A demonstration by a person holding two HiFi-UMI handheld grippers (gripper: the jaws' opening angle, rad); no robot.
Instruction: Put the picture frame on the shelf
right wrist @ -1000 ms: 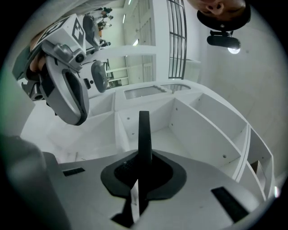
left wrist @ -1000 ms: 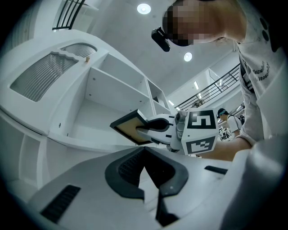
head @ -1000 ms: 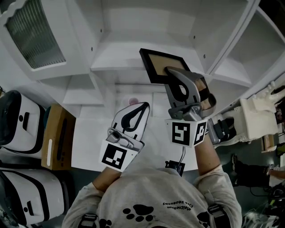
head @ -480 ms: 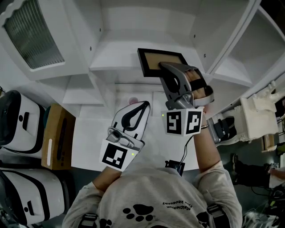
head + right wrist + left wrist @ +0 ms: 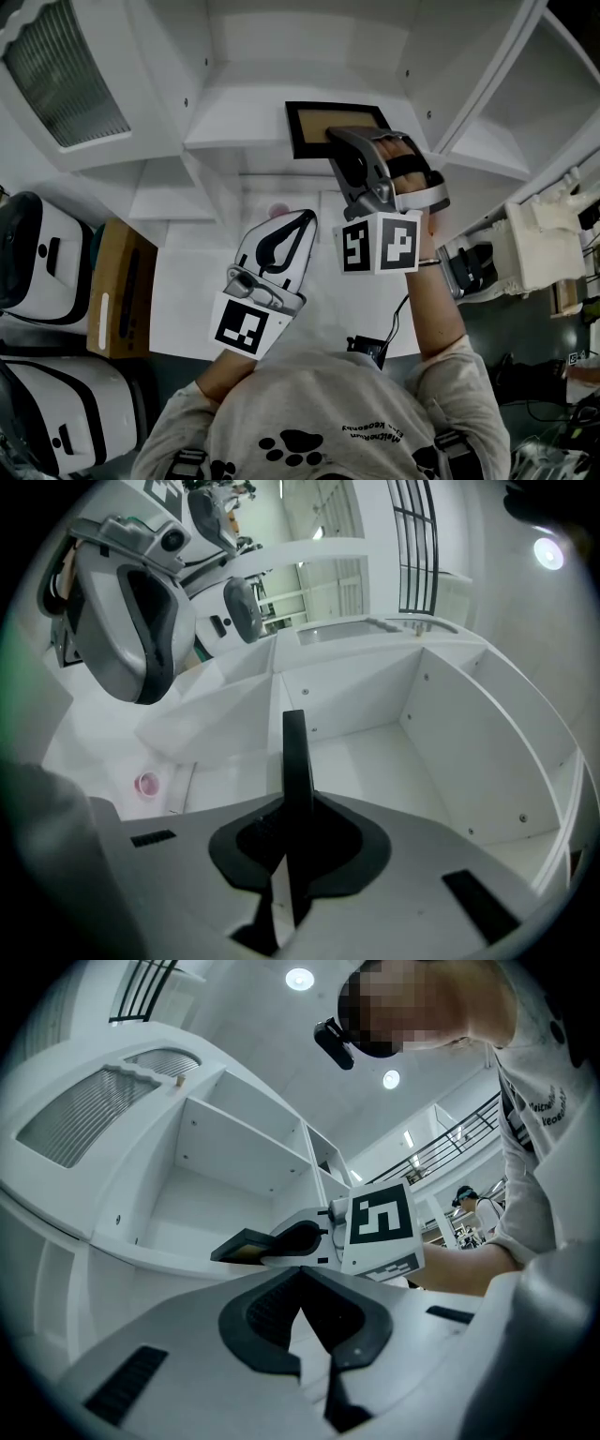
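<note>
The right gripper (image 5: 345,148) has its jaws clenched on the picture frame (image 5: 330,125), a dark-bordered frame with a brown panel. It grips the frame by its near edge. In the right gripper view the frame (image 5: 295,761) shows edge-on as a thin dark strip pinched between the two jaws, pointing into the open white compartment of the shelf (image 5: 394,752).

From the head view the frame lies nearly flat over the front edge of the middle board of the shelf (image 5: 234,127), its far side reaching into the compartment. The left gripper view shows the frame (image 5: 240,1244) just above that board (whether it touches the board cannot be told).

The left gripper (image 5: 298,225) sits lower and nearer the person, well apart from the frame, over the white surface (image 5: 202,300). Its jaws are pressed together at the tips with nothing between them.

A small pink round thing (image 5: 279,211) lies on the surface at the foot of the shelf. To the left of the surface stand a cardboard box (image 5: 122,291) and, beside it, white cases (image 5: 37,253) with dark trim.
</note>
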